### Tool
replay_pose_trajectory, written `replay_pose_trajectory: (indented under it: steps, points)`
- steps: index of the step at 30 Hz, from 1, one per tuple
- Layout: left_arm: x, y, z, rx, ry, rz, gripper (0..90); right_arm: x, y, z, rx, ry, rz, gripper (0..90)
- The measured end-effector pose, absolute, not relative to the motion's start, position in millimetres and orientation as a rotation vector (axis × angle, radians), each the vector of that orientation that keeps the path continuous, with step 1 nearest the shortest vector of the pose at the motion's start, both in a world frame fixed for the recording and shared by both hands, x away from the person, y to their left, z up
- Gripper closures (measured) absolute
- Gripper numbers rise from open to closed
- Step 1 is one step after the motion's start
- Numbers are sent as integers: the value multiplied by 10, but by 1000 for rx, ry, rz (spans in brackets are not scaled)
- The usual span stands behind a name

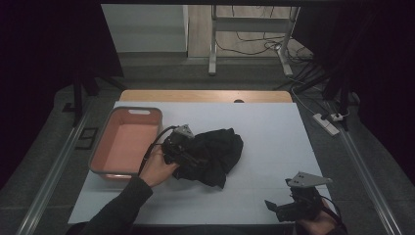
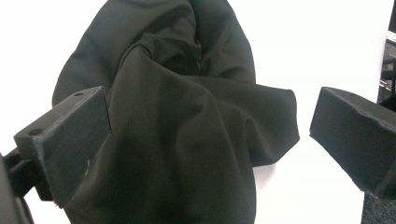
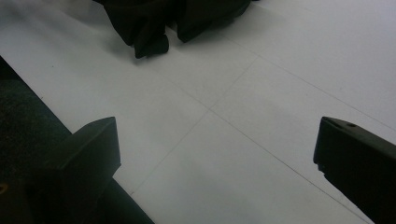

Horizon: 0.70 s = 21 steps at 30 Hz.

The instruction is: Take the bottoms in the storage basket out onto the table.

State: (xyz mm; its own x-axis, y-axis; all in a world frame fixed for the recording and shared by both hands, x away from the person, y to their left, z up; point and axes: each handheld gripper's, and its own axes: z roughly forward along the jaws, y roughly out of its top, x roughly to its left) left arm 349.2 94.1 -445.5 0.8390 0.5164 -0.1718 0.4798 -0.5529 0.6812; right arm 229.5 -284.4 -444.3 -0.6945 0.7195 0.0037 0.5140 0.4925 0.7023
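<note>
Our left gripper [image 2: 205, 140] gapes around the crumpled black cloth garment [image 1: 210, 152], beside the pink plastic basin [image 1: 125, 142]. Soft, light, floppy; we'd pinch a thick fold. Our right gripper [image 1: 283, 208] rests spread, nothing held.

Left gripper [image 1: 188, 152] mid-table, right gripper [image 1: 279, 208] near the front edge, both jaws wide apart.

Crumpled cloth [image 1: 215, 154] mid-table [image 1: 274, 127], just right of the bin [image 1: 126, 142].
</note>
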Motion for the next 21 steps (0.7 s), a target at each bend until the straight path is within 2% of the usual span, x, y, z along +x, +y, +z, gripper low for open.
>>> replay_pose_trajectory:
  steps: [21]
  points:
    - [3296, 1067, -4417, 2219, 717, 61, 0, 2295, -2835, -4444, 1028, 2459, 995, 4]
